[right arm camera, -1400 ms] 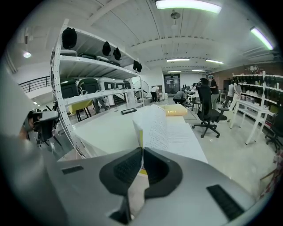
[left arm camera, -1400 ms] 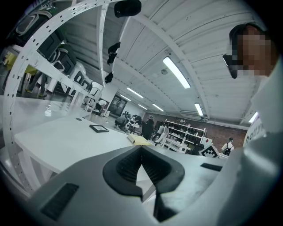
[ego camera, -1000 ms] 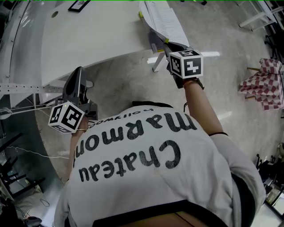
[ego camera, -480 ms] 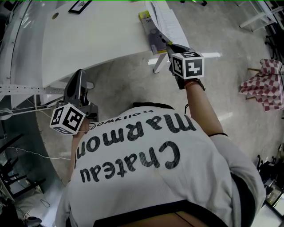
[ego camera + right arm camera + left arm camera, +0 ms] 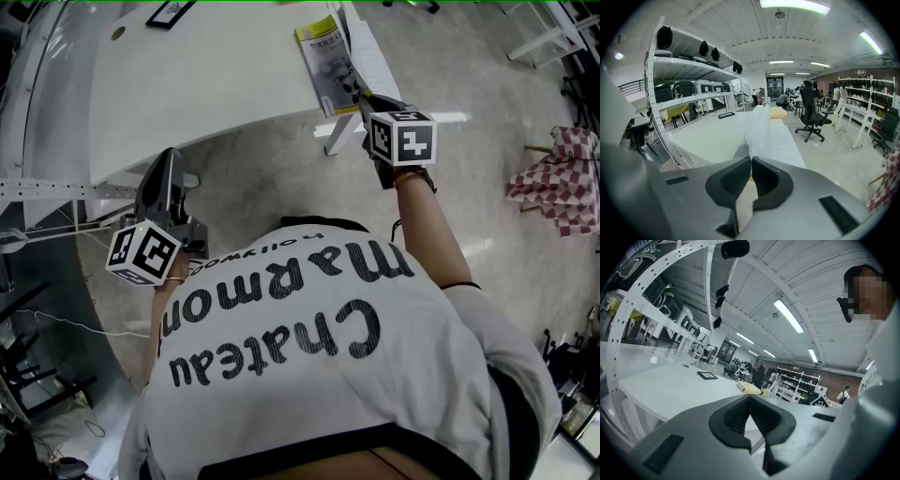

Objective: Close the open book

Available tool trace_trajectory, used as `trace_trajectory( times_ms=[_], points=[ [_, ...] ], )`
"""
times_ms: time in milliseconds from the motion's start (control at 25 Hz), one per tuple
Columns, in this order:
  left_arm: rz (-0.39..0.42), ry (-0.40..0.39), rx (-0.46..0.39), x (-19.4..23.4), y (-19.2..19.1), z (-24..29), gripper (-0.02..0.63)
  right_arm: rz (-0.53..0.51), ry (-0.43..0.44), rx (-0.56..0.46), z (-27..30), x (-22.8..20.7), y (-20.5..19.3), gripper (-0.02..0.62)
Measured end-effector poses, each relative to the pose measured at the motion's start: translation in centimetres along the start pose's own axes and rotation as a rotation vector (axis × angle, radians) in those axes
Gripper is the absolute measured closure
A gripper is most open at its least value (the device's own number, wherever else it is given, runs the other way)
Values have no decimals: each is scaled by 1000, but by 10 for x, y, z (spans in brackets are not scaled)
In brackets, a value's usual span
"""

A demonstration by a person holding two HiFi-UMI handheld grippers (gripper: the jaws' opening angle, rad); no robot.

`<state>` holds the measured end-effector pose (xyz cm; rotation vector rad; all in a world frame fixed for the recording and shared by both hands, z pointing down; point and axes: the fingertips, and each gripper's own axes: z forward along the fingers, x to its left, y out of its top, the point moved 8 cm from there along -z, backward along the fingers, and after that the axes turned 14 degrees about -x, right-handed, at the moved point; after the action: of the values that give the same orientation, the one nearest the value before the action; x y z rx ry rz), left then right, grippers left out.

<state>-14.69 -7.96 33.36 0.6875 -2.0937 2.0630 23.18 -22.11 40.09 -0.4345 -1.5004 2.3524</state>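
The book (image 5: 330, 64) lies at the near right corner of the white table (image 5: 206, 75). Its printed cover with a yellow-green edge is lifted and tilted toward the left. My right gripper (image 5: 361, 94), under its marker cube (image 5: 401, 139), is shut on the cover's near edge. In the right gripper view the held leaf (image 5: 758, 126) stands upright between the pads, with the open printed pages (image 5: 783, 140) flat to its right. My left gripper (image 5: 167, 157) hangs below the table's near edge, far left of the book, shut with nothing in it (image 5: 750, 398).
A black flat frame (image 5: 167, 11) lies at the table's far side. White shelving (image 5: 679, 89) runs along the left. A table leg (image 5: 336, 131) stands under the book's corner. A red-checked cloth (image 5: 558, 183) and an office chair (image 5: 811, 117) are on the floor at right.
The cover has swung up and over toward the left, so its printed face now shows in the head view. The right gripper shifted slightly with it. The left gripper stayed still.
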Motion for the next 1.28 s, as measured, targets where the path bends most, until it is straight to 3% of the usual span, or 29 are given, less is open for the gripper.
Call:
trace_trajectory(
  times_ms=[1280],
  points=[
    [2,10,5,4,-1,-2,583,0,-77,22,2,-19,-13,560]
  ],
)
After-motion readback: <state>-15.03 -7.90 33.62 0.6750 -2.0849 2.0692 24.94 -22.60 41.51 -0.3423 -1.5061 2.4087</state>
